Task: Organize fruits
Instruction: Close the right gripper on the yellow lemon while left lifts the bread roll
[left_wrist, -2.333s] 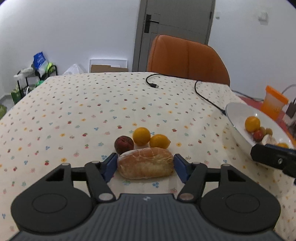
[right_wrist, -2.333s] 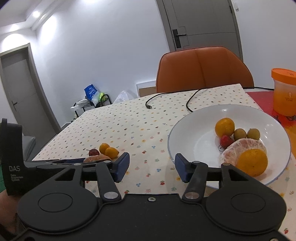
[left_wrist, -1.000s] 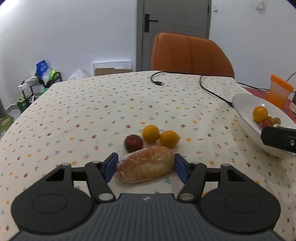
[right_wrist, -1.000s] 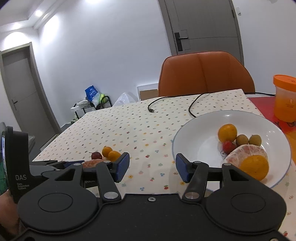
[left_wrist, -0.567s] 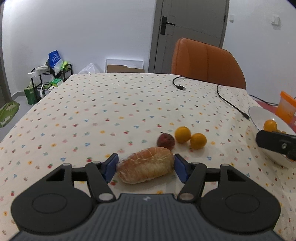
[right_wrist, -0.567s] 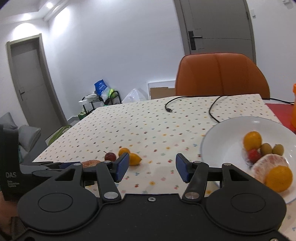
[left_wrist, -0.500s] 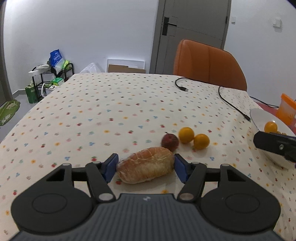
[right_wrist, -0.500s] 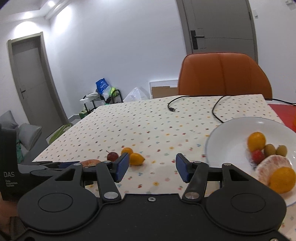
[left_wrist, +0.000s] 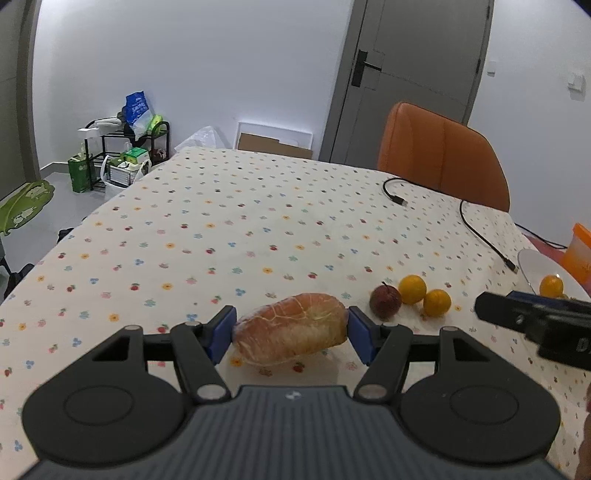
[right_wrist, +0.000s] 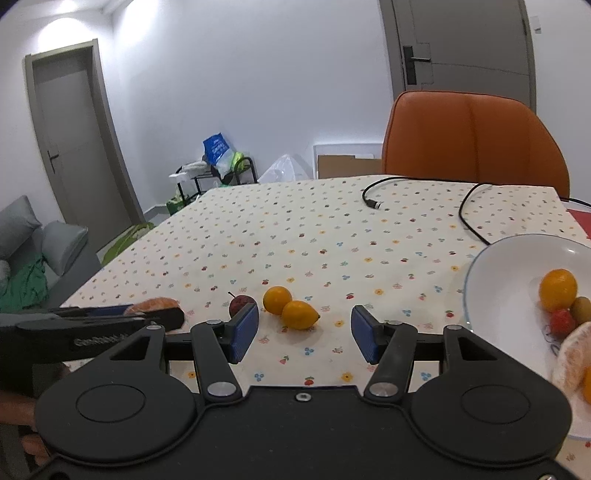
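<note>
Left gripper (left_wrist: 291, 334) is clamped end to end on the golden-brown wrapped bread loaf (left_wrist: 291, 334), blue pads touching both ends; the loaf sits tilted and looks lifted just clear of the floral-dotted cream tablecloth (left_wrist: 229, 236), near the table's near edge, though the gap beneath cannot be confirmed. Right gripper (right_wrist: 303, 334) has its jaws spread wide with nothing between them, hovering over the near edge, pointed at the loose fruit. Beyond the loaf, slightly right: small dark-red apple with stem (left_wrist: 385, 306), then a round orange citrus (left_wrist: 412, 289) and a second orange citrus with a pointed tip (left_wrist: 437, 302), the two citrus touching, the apple just beside them. Toward the right edge: white shallow bowl (right_wrist: 495, 280) already holding an orange (right_wrist: 557, 290), a small red fruit (right_wrist: 562, 322), a green-brown one (right_wrist: 581, 308) and a peeled pomelo piece (right_wrist: 572, 356). Further back a black cable (left_wrist: 476, 230) lies toward the far right corner, with an orange chair (left_wrist: 439, 155) behind the table. Judgement: step in hand is removing the non-fruit item from the fruit group. Three fruits not yet in the bowl. Next move likely: set the loaf down well apart on the left side, then close the right gripper on the nearest citrus; round fruit may roll if nudged
</note>
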